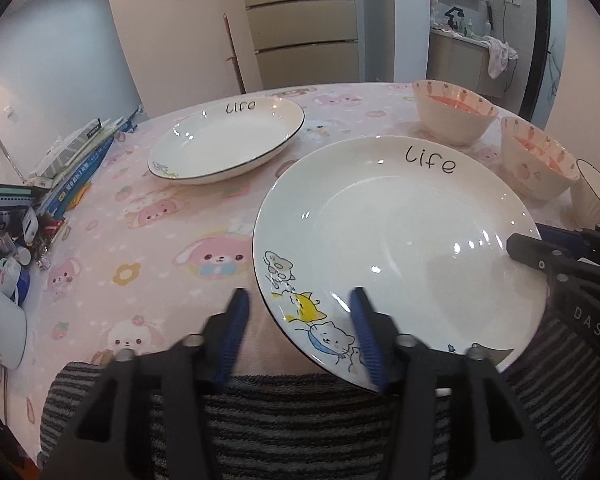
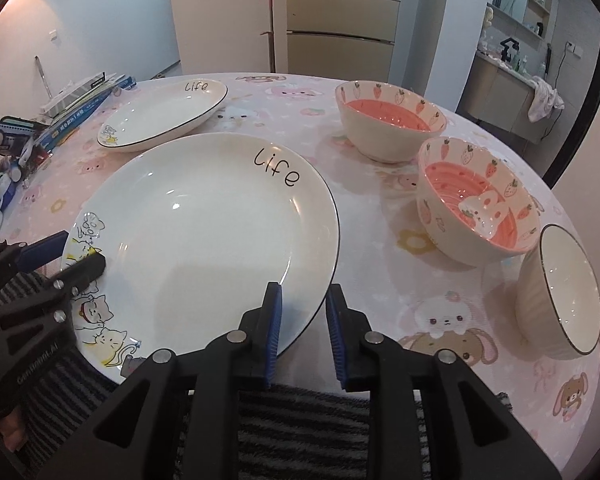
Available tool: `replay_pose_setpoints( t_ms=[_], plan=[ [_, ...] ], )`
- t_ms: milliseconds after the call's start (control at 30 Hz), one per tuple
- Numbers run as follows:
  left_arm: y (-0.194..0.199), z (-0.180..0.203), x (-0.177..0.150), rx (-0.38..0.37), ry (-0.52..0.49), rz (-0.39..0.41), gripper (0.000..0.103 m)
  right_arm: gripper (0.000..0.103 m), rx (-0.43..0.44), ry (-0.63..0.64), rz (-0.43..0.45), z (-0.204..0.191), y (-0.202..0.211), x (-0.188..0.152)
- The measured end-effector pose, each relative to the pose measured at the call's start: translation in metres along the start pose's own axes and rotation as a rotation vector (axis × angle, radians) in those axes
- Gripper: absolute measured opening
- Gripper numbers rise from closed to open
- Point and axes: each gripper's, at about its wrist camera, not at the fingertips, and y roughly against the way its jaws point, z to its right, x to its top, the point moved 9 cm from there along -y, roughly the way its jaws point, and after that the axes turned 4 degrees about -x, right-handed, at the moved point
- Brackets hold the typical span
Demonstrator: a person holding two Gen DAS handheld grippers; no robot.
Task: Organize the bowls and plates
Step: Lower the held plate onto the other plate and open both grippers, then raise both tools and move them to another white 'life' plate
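Checking lower left first: the left gripper [image 1: 298, 294] is standing wide open, straddling the cat-printed rim of the near plate [image 1: 400, 232], pads not pressing. (A)

Agreeing. The plate is sitting at centre frame, its near edge overhanging the tablecloth [image 1: 160, 240]; the far plate [image 1: 228, 140] is waiting upper left, likely the stacking target. (B)

Moving right: the right gripper [image 2: 303, 287] is bracketing the opposite rim with narrow jaws; I cannot tell whether the pads are biting. (A)

Advising, then: glazed ceramic is looking slick and hard, the rim thin and sloped, so both claws should be seating deep and squeezing evenly before lifting level. (B)

Noting, right side: two strawberry bowls [image 2: 388, 128] [image 2: 476, 208], deep and rounded, and a ribbed white bowl [image 2: 560, 292] are standing apart, untouched. (A)
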Motion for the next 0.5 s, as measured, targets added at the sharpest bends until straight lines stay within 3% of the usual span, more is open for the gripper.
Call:
replay_pose_setpoints(
  t_ms=[100, 200, 267, 367, 433, 500],
  plan=[
    [0.012, 0.001, 0.004, 0.000, -0.003, 0.056, 0.079, 0.023, 0.028, -0.013, -0.011, 0.001, 0.000, -0.001],
    [0.031, 0.002, 0.011, -0.021, -0.002, 0.138, 0.080, 0.030, 0.061, -0.030, -0.005, 0.005, 0.006, 0.000],
    [0.053, 0.001, 0.018, -0.024, -0.001, 0.237, 0.081, 0.044, 0.074, -0.036, 0.026, 0.007, 0.014, 0.004],
    [0.107, 0.001, 0.031, 0.025, -0.053, 0.445, 0.087, 0.049, 0.067, -0.034, 0.084, 0.014, 0.031, 0.011],
    [0.135, 0.000, 0.038, 0.063, -0.073, 0.534, 0.089, 0.053, 0.066, -0.034, 0.119, 0.018, 0.045, 0.017],
    [0.169, -0.005, 0.044, 0.028, -0.044, 0.652, 0.099, 0.054, 0.066, -0.037, 0.157, 0.021, 0.062, 0.025]
  ],
)
